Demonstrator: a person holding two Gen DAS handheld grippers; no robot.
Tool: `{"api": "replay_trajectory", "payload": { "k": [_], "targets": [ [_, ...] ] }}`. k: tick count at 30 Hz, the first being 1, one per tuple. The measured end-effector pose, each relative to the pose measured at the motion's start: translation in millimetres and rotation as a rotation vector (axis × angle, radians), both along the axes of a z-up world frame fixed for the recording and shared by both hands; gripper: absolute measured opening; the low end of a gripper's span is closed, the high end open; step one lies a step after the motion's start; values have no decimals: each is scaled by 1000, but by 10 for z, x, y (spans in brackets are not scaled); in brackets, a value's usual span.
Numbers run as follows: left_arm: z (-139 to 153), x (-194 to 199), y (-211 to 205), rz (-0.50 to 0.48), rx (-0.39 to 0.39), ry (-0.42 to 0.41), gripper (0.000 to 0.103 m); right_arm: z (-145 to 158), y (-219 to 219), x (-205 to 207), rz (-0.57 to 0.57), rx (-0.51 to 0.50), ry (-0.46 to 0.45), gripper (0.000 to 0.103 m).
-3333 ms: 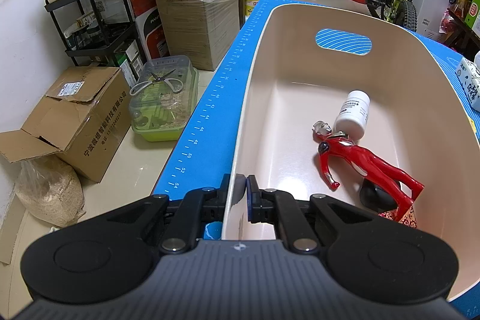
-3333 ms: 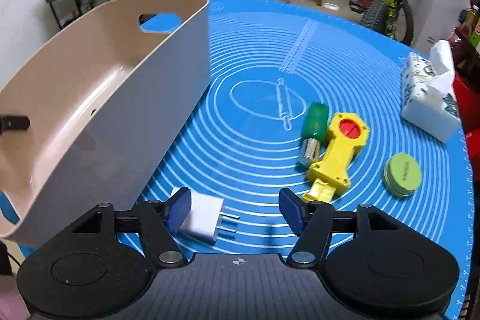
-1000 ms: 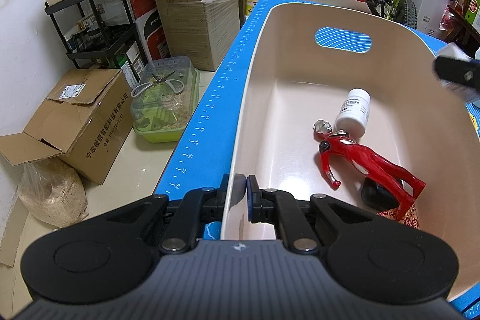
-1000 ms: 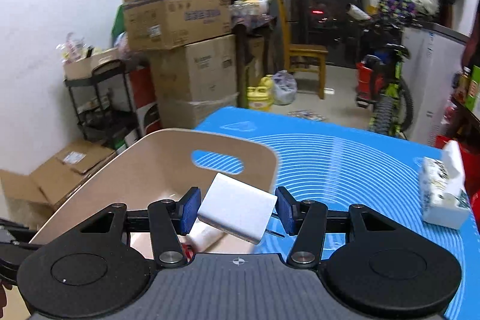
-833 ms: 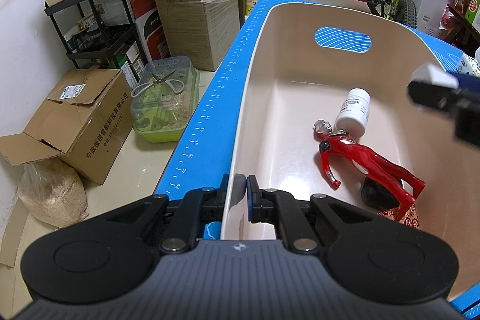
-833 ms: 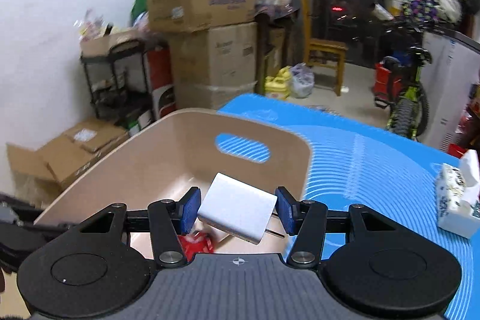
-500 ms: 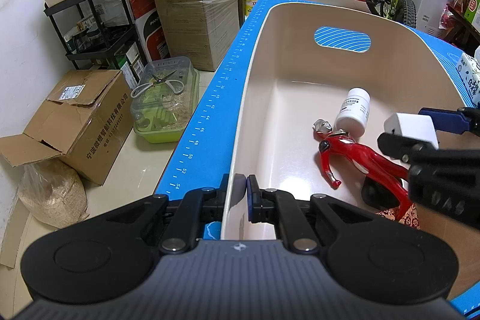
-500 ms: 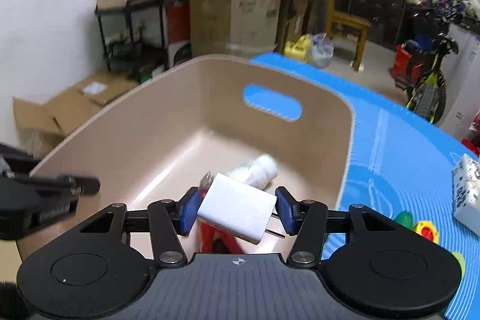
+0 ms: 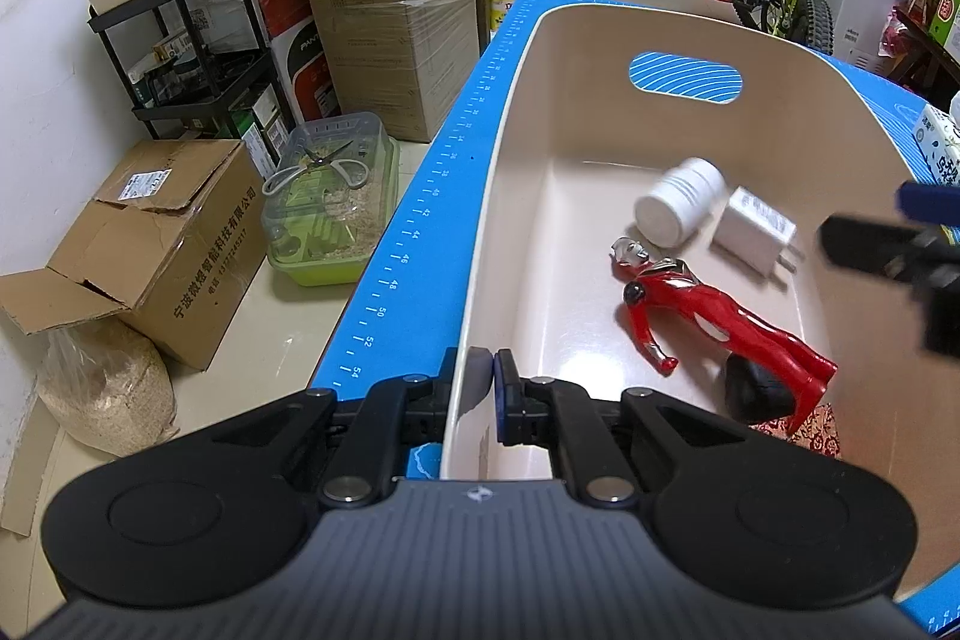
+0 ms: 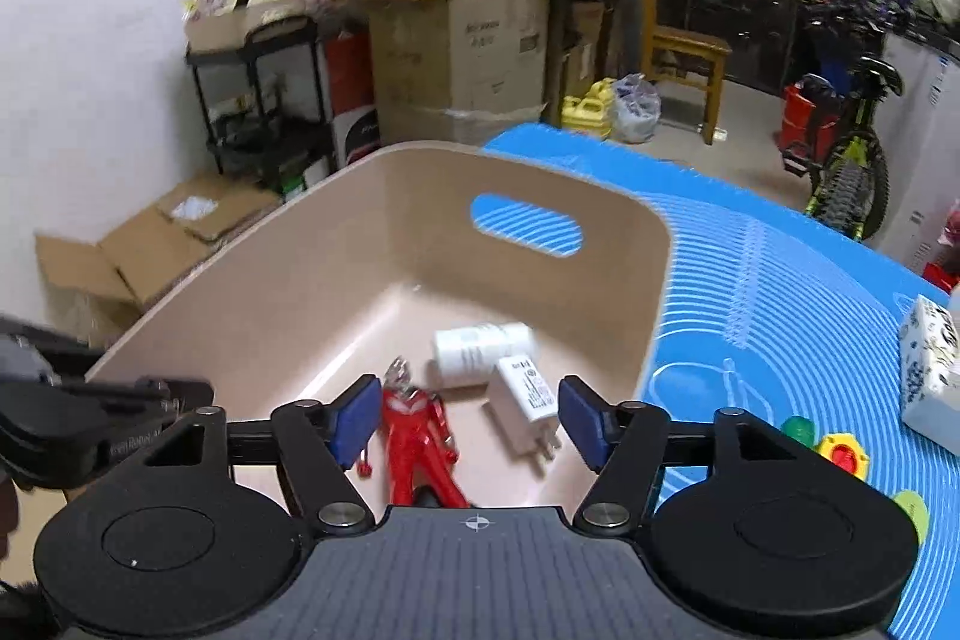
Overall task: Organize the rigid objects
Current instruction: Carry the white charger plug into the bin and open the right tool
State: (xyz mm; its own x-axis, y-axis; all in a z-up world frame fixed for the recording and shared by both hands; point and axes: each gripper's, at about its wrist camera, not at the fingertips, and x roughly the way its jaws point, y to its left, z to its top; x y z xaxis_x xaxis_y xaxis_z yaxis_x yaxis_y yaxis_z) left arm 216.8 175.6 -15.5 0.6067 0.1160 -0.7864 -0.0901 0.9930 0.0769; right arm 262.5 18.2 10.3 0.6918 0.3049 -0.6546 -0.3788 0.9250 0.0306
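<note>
A beige bin (image 9: 516, 112) (image 10: 252, 256) stands on the blue mat. My left gripper (image 9: 480, 388) is shut on the bin's near rim. Inside the bin lie a red toy figure (image 9: 714, 310) (image 10: 414, 436), a white bottle (image 9: 678, 208) (image 10: 480, 346), a black object (image 9: 756, 391) and a white charger plug (image 9: 753, 235) (image 10: 525, 400). My right gripper (image 10: 465, 421) is open and empty above the bin, with the plug below and between its fingers. One right finger (image 9: 882, 244) shows at the right edge of the left wrist view.
On the mat to the right lie a tissue pack (image 10: 930, 370), a yellow and red toy (image 10: 840, 454) and green pieces (image 10: 798, 427). Boxes (image 9: 150, 238), a black shelf (image 9: 198, 76) and a green tub (image 9: 330, 214) stand on the floor to the left.
My right gripper opened and let go of the white plug, which dropped into the bin beside the bottle. The bottle shifted. My left gripper kept its hold on the rim.
</note>
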Motion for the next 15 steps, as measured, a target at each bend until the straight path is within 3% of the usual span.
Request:
{"api": "replay_trajectory", "payload": {
  "k": [10, 15],
  "targets": [
    [14, 8, -26, 1, 5, 1, 12, 212, -519, -70, -85, 30, -59, 83],
    [14, 8, -25, 0, 6, 1, 12, 162, -884, 5, -155, 9, -65, 85]
  ]
}}
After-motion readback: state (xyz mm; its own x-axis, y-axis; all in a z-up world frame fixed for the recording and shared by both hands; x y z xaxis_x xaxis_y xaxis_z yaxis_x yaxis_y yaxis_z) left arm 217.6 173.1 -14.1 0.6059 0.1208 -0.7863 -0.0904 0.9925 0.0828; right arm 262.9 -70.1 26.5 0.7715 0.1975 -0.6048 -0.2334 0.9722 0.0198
